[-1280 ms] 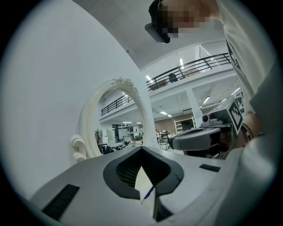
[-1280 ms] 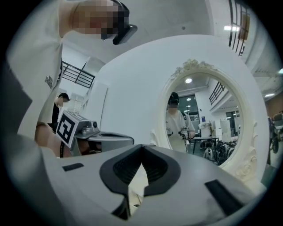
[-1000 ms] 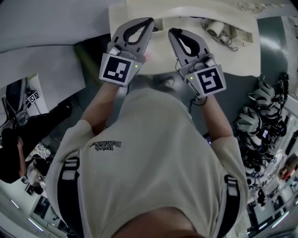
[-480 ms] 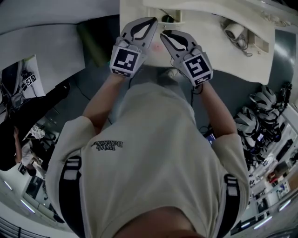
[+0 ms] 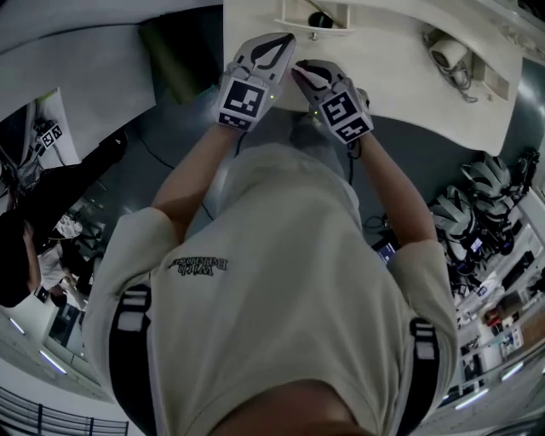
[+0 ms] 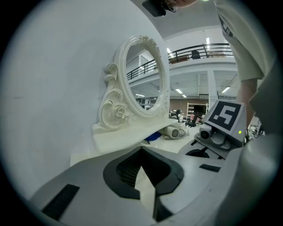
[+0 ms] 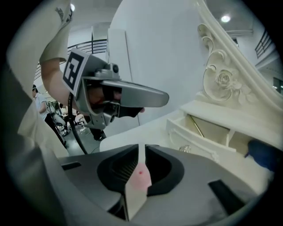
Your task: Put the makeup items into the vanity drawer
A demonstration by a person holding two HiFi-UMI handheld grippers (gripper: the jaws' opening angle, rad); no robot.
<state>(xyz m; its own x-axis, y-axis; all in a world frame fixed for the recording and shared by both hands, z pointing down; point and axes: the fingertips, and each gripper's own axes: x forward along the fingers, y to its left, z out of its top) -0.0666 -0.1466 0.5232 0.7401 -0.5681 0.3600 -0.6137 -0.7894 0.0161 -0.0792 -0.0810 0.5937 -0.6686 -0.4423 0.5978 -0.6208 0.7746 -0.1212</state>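
The white vanity table (image 5: 392,77) fills the top of the head view, its small drawer (image 5: 311,15) pulled open with a dark item (image 5: 320,19) inside. My left gripper (image 5: 286,40) and right gripper (image 5: 298,70) hover side by side over the table's front edge just below the drawer, both shut and holding nothing. In the right gripper view the open drawer (image 7: 208,129) holds a thin stick-like item (image 7: 197,126), and a blue item (image 7: 265,155) lies at the far right. The left gripper view shows the ornate oval mirror (image 6: 142,79) and the blue item (image 6: 153,137) under its shelf.
A white hair-dryer-like device (image 5: 449,55) with a cord lies on the table's right part. A person in dark clothes (image 5: 51,213) stands at the left. Helmets and gear (image 5: 485,196) crowd the floor at the right.
Both grippers have drawn closer together and nearer the open drawer. The head view has shifted, so the table sits higher and further right.
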